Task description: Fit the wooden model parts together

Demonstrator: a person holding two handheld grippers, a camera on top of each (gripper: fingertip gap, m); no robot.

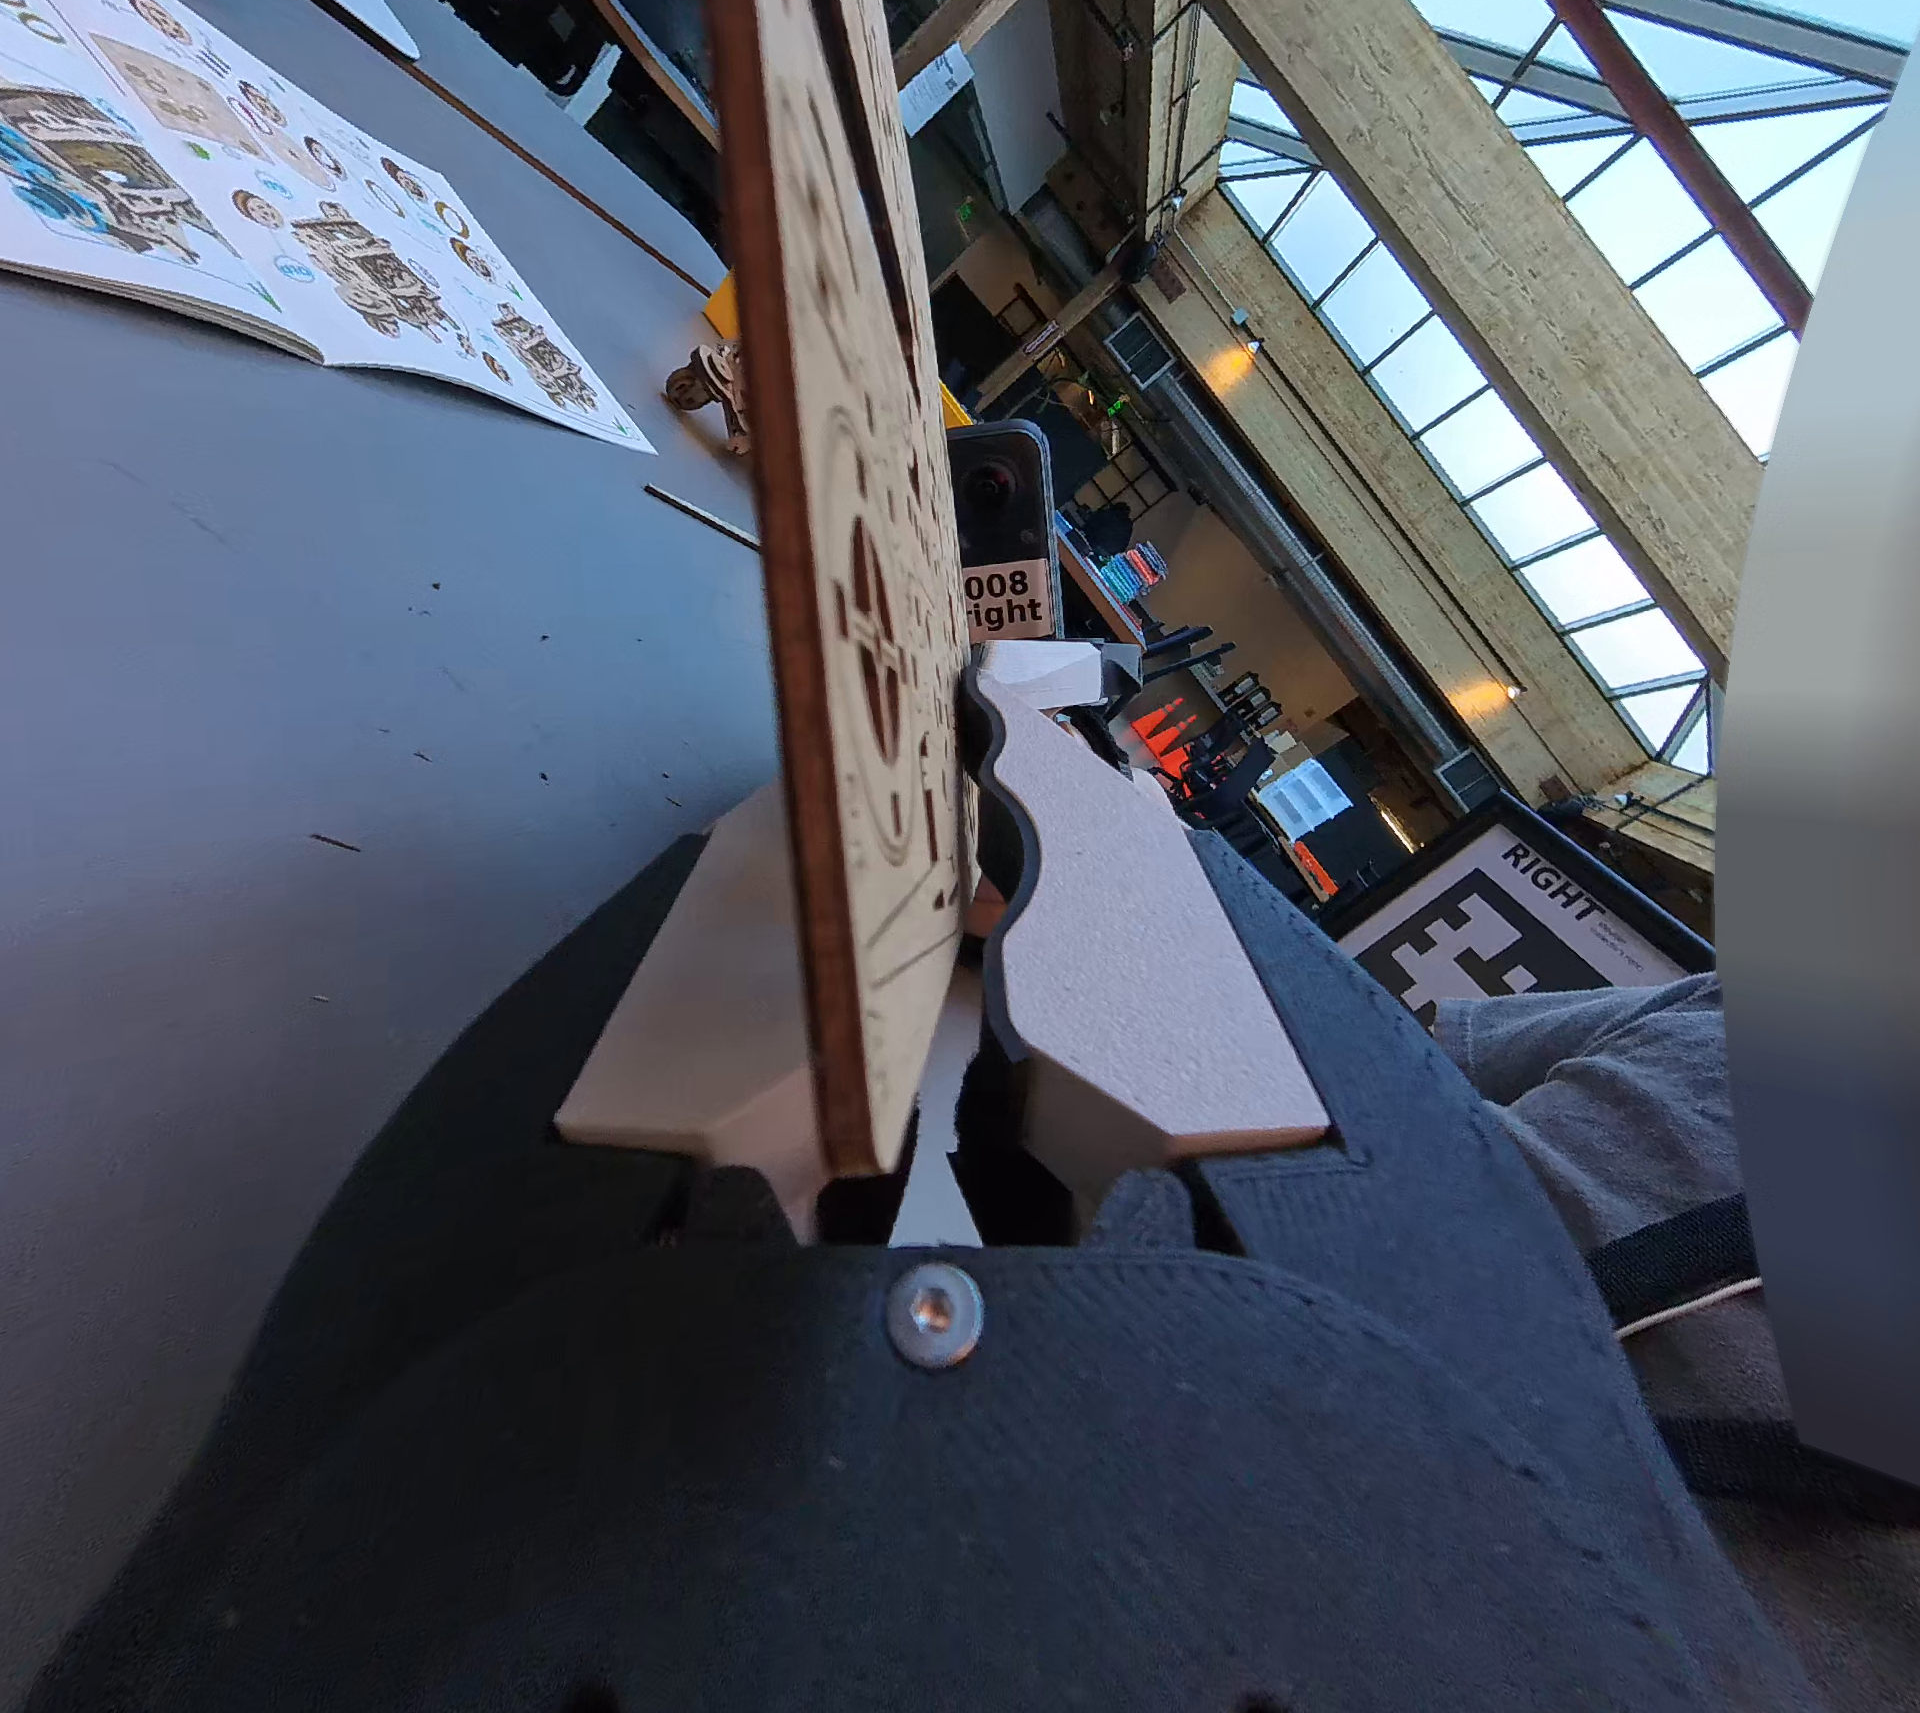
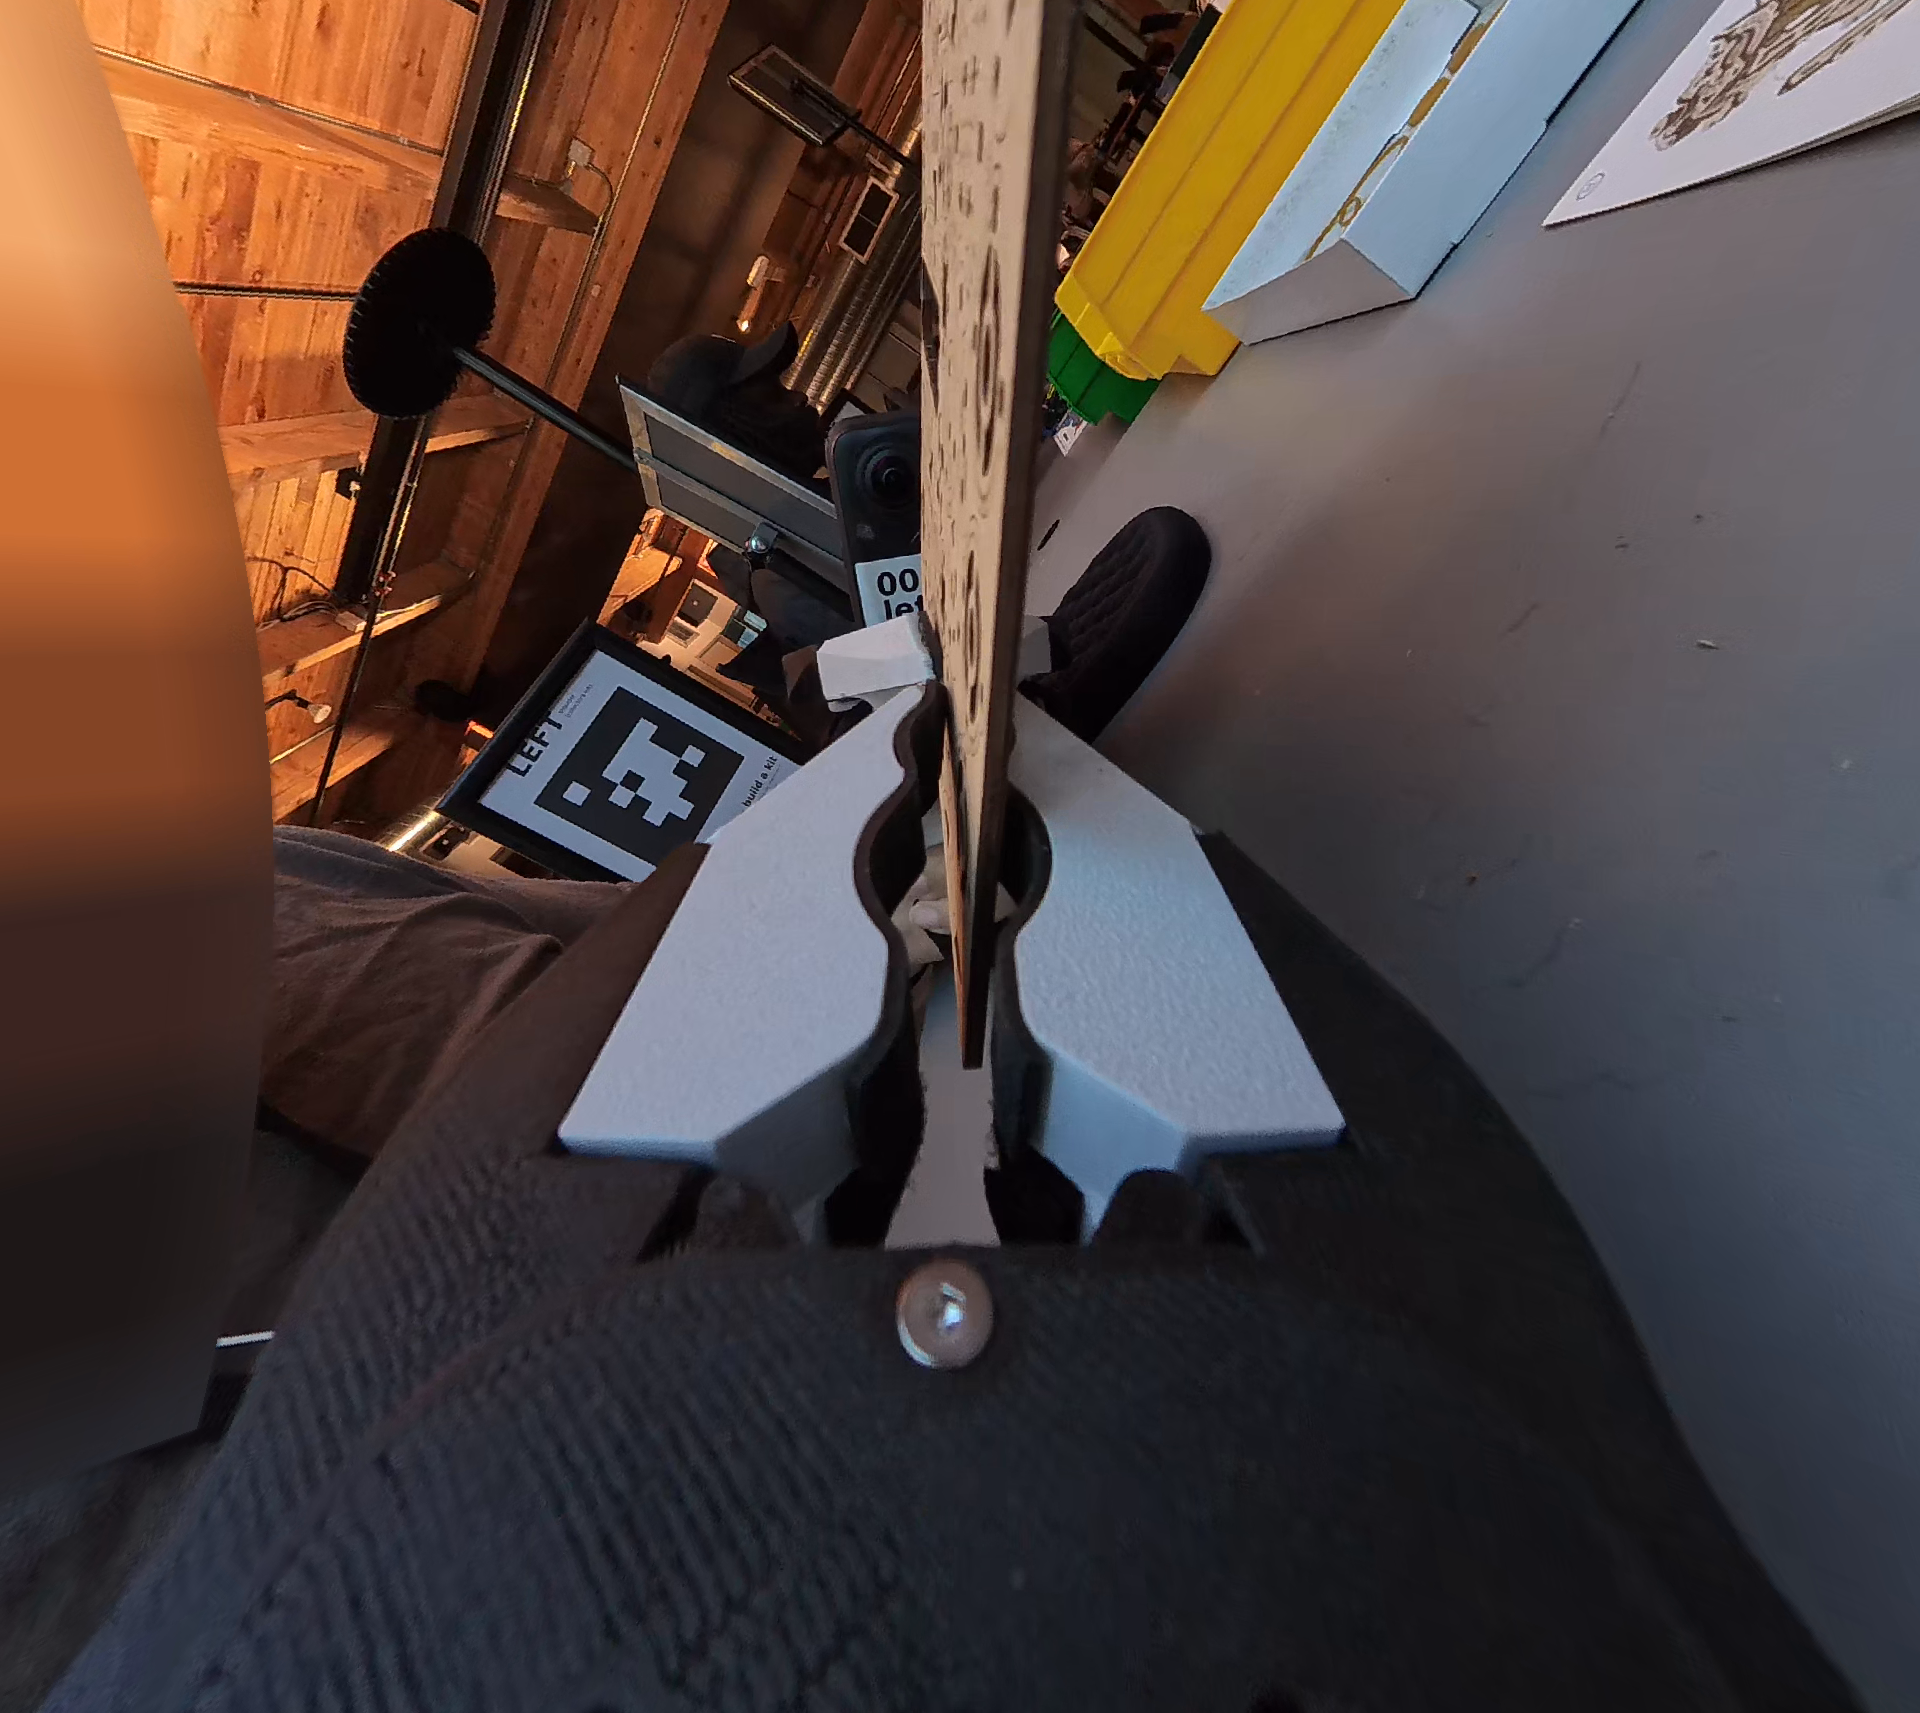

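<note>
A laser-cut plywood sheet (image 1: 831, 437) of model parts stands edge-on over the grey table (image 1: 312, 780). My left gripper (image 1: 894, 759) is shut on its near edge, the sheet clamped between the white pads (image 1: 1122, 936). My right gripper (image 2: 977, 718) is shut on the same sheet (image 2: 982, 261) from the opposite side. Each gripper shows beyond the sheet in the other's view: the right one in the left wrist view (image 1: 1003, 520) and the left one in the right wrist view (image 2: 878, 468). A small assembled wooden piece (image 1: 717, 390) sits on the table behind the sheet.
An open instruction booklet (image 1: 260, 188) lies on the table and also shows in the right wrist view (image 2: 1766, 32). A thin wooden strip (image 1: 701, 513) lies near it. A white box (image 2: 1403, 157), a yellow bin (image 2: 1247, 105) and a green bin (image 2: 1101, 385) line the table's far side. My two grippers' fingertips are within a few centimetres of each other.
</note>
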